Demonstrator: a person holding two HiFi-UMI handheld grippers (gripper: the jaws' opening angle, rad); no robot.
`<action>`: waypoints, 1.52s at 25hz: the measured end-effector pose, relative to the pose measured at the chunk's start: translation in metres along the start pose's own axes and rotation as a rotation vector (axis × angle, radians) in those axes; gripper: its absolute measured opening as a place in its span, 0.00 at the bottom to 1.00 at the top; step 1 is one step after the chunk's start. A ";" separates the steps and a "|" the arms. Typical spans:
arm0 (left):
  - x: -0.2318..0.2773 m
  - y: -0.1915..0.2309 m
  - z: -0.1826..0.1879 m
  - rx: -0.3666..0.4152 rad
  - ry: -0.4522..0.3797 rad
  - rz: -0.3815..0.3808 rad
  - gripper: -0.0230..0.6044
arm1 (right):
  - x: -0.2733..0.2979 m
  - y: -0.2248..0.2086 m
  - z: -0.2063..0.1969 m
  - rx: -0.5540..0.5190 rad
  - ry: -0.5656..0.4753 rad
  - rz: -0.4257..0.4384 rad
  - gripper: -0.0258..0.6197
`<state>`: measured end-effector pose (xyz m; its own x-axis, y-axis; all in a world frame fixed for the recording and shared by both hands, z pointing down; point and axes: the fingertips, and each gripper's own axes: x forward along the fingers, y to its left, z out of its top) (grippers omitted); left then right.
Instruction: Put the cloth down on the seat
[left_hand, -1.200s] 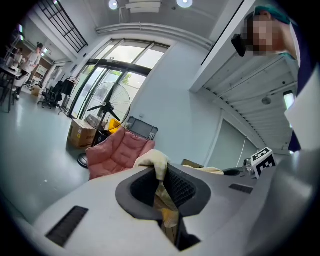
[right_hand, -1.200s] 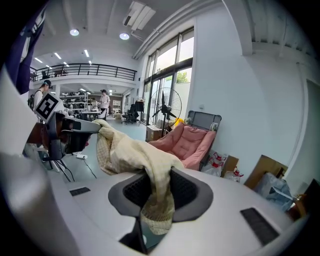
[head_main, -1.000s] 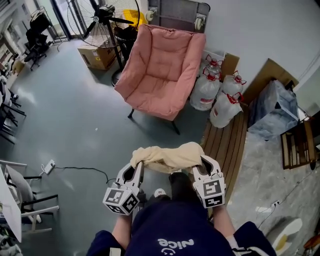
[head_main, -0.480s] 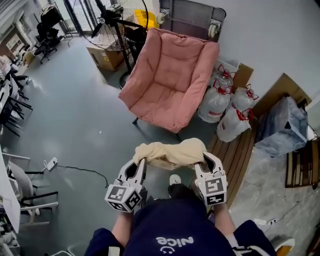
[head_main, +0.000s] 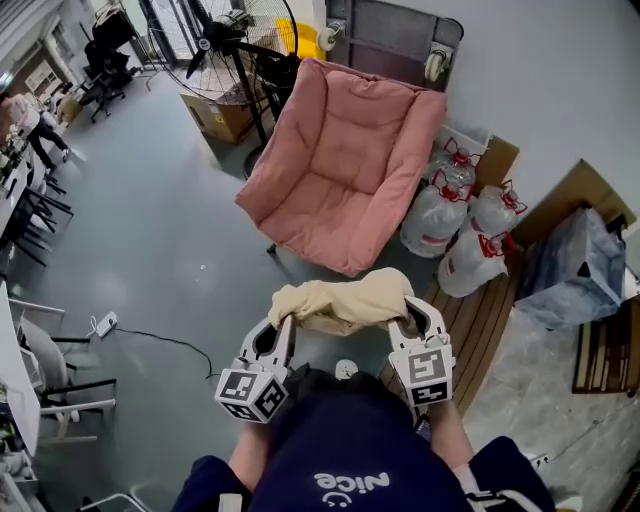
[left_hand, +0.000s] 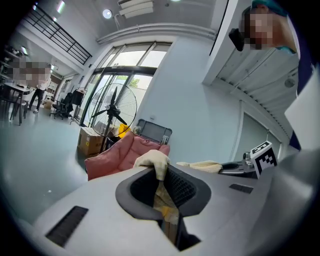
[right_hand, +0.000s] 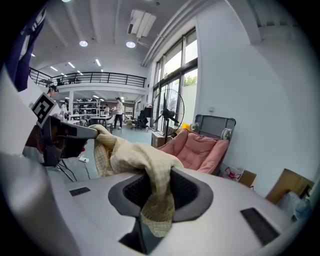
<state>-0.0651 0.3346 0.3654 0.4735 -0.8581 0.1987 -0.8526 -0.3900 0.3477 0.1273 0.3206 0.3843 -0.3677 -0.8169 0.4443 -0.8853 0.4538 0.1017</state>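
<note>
A cream cloth (head_main: 342, 303) hangs bunched between my two grippers in the head view, above the floor and just short of the pink chair's (head_main: 345, 165) front edge. My left gripper (head_main: 282, 325) is shut on the cloth's left end, and in the left gripper view the cloth (left_hand: 156, 162) sticks out between the jaws (left_hand: 161, 186). My right gripper (head_main: 408, 318) is shut on the right end. In the right gripper view the cloth (right_hand: 145, 165) drapes out of the jaws (right_hand: 157, 192) toward the left gripper. The pink chair (right_hand: 200, 147) stands ahead, its seat bare.
A standing fan (head_main: 235, 40) and a cardboard box (head_main: 222, 112) are left of the chair. Water jugs (head_main: 450, 215) stand at its right, beside a wooden pallet (head_main: 475, 310). A cable and power strip (head_main: 105, 325) lie on the grey floor at left. Office chairs (head_main: 35, 380) line the left edge.
The chair sits larger and nearer in the head view than a second ago. Both grippers keep the cloth stretched between them in the same hold.
</note>
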 end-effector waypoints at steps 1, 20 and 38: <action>0.002 0.000 -0.001 0.000 0.004 0.002 0.11 | 0.002 -0.001 -0.001 0.001 0.001 0.002 0.22; 0.114 0.075 0.020 -0.044 0.059 -0.067 0.11 | 0.103 -0.034 0.021 0.037 0.075 -0.079 0.22; 0.288 0.201 0.130 0.098 0.132 -0.274 0.11 | 0.276 -0.071 0.123 0.130 0.085 -0.260 0.22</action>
<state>-0.1288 -0.0347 0.3732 0.7075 -0.6684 0.2295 -0.7037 -0.6362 0.3165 0.0540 0.0191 0.3898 -0.1040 -0.8643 0.4921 -0.9776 0.1800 0.1095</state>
